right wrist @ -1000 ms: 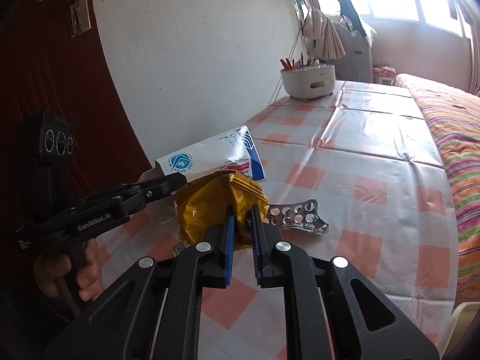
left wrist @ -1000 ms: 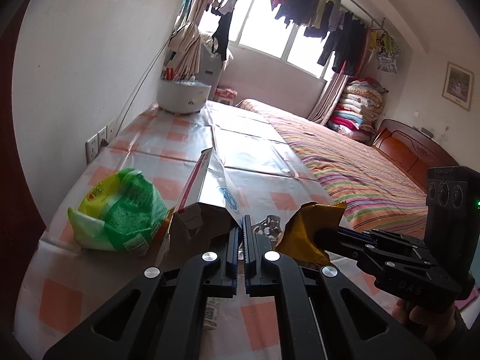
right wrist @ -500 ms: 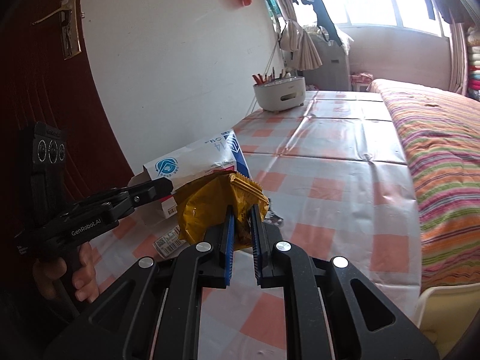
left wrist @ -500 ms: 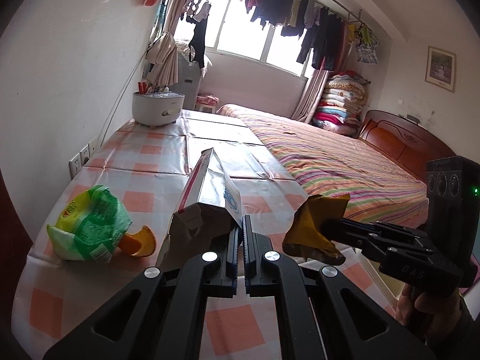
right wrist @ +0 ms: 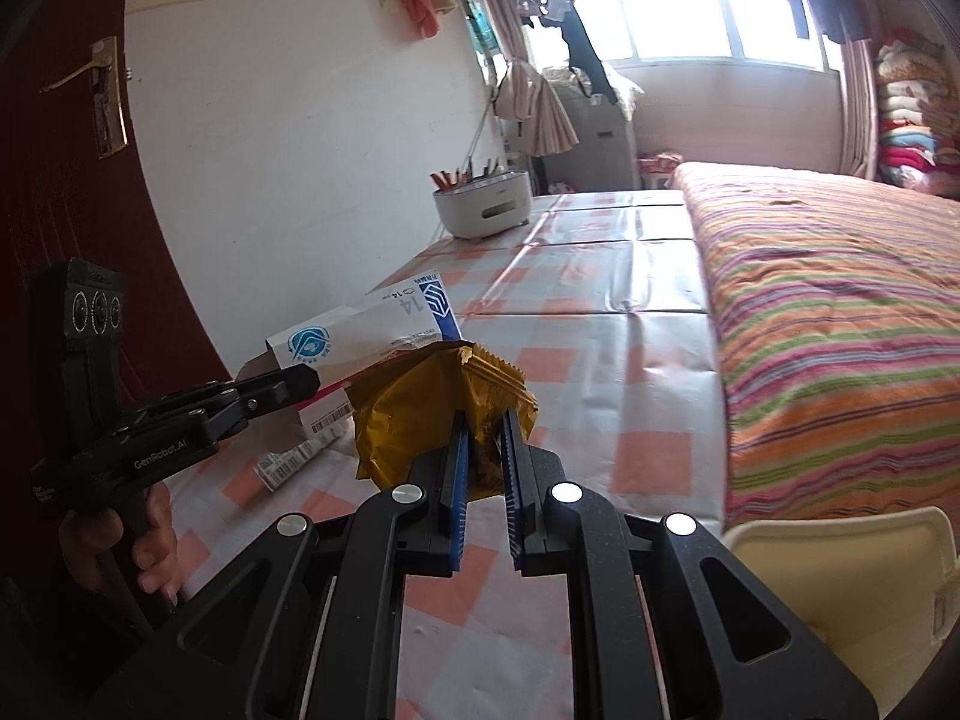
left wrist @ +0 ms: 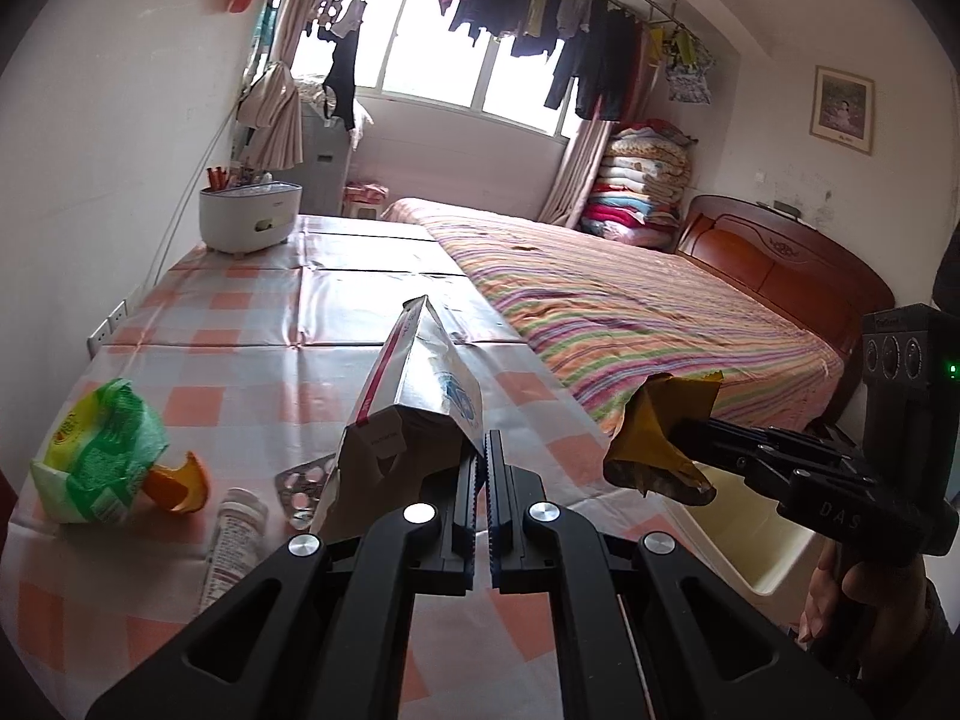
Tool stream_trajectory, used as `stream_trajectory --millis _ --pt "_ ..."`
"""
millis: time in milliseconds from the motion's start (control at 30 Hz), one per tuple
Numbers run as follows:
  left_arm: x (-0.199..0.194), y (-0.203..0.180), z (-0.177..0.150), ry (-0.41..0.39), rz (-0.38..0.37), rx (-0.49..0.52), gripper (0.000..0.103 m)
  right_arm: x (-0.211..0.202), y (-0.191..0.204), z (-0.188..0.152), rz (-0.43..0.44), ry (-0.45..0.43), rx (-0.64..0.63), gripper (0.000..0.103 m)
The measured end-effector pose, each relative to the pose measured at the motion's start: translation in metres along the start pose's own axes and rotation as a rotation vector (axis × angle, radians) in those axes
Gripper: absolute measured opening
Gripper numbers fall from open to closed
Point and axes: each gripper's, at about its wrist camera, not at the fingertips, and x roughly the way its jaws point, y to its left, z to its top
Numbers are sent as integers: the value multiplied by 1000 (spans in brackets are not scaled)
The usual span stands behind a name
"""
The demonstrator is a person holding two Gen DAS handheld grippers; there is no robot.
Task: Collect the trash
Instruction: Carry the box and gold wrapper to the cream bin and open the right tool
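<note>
We carry trash off the counter: left hand-held gripper clamps a white carton, right hand-held gripper a yellow wrapper; next, the cream bin.

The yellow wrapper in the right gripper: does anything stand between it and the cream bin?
Nothing visible does. The yellow wrapper hangs in the right gripper above the table's edge, and the cream bin sits open just beside it, below.

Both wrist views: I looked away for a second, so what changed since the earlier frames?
Both claws drew back from the table toward the cream bin, left claw carrying the flattened carton, right claw the yellow wrapper. Nothing was released. The green bag stayed put.
</note>
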Motion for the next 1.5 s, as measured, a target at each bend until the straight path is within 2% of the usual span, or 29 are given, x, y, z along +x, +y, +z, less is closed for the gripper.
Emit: stream_trajectory --millis 667,1133,1333,1500 --pt "22 -76 -9 49 -111 96 3 -60 -63 -26 -117 -60 91 10" --pt "30 -126 -13 68 -179 157 3 -95 -88 -43 -161 -102 154 10" --pt "35 -148 -20 82 -211 183 3 -111 -103 -53 -206 -115 175 10" --pt "38 -162 -23 92 -235 202 3 -121 -117 -62 -280 -111 190 10"
